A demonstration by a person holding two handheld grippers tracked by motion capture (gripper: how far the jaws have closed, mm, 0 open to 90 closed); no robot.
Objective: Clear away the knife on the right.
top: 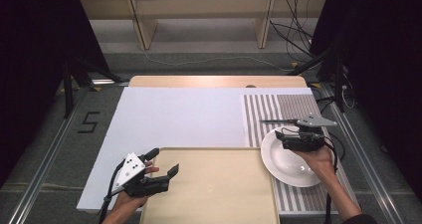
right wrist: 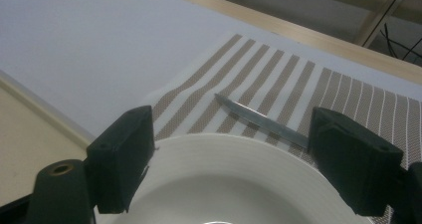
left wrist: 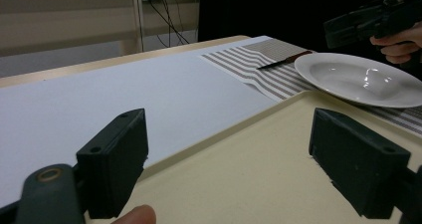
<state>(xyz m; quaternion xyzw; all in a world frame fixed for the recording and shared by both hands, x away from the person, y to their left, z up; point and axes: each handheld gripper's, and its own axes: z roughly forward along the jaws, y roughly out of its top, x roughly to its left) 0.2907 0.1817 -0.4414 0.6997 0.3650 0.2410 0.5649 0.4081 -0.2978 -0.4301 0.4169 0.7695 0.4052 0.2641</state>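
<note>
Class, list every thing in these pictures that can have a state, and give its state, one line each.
Left gripper: open, holding nothing, over the tray's left edge.
Right gripper: open, holding nothing, above the plate.
Plate: upright, empty, on the striped mat.
Knife: lying flat on the mat, beyond the plate.
Tray: flat, empty.
Mat: laid flat on the table's right side.

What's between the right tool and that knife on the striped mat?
Only the far rim of the white plate. The right tool, jaws open, hovers over that rim; the knife lies just beyond it on the striped mat, with nothing else visibly between.
</note>
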